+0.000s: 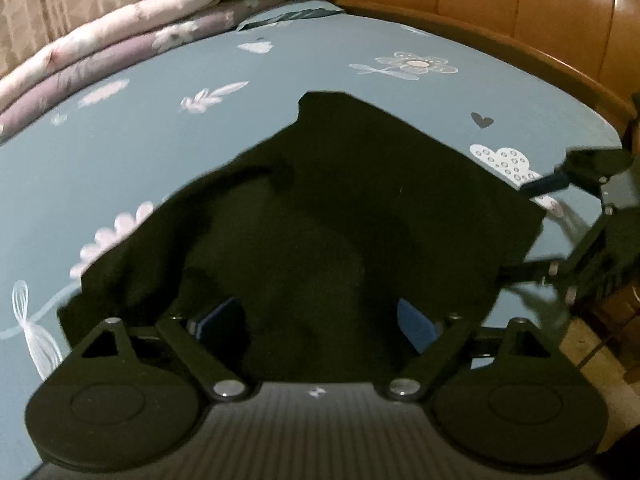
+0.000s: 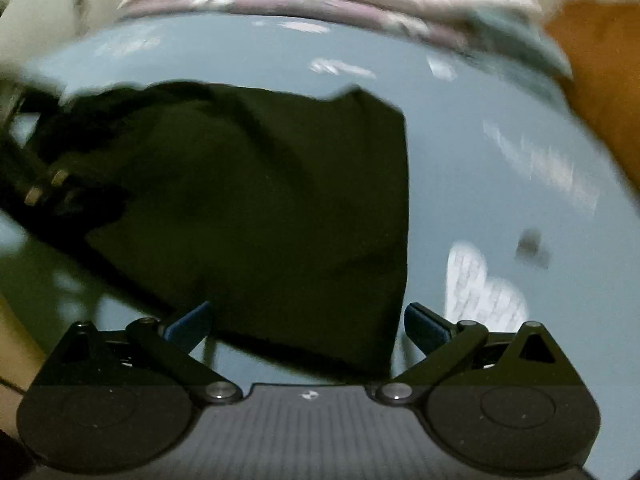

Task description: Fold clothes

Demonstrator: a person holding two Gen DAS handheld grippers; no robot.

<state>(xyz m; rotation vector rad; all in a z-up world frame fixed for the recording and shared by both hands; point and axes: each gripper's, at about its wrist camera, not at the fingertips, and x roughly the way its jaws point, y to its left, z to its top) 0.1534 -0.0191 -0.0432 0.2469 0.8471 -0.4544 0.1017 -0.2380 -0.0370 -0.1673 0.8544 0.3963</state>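
Blue-grey flowered bedsheet (image 1: 320, 56) is stretching out ahead of you, and the dark garment (image 1: 320, 208) is lying flat on it, running away from both claws toward the headboard. Your left gripper (image 1: 320, 322) is hovering spread wide over its near edge, pinching nothing. Your right gripper (image 2: 308, 326) is likewise gaping, straddling the garment's near right corner. Both hands are sitting about equally close to that near hem.

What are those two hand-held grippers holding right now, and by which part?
Nothing. Both the left hand-held gripper and the right hand-held gripper stand open above the dark garment, which lies loose on the blue bedsheet.
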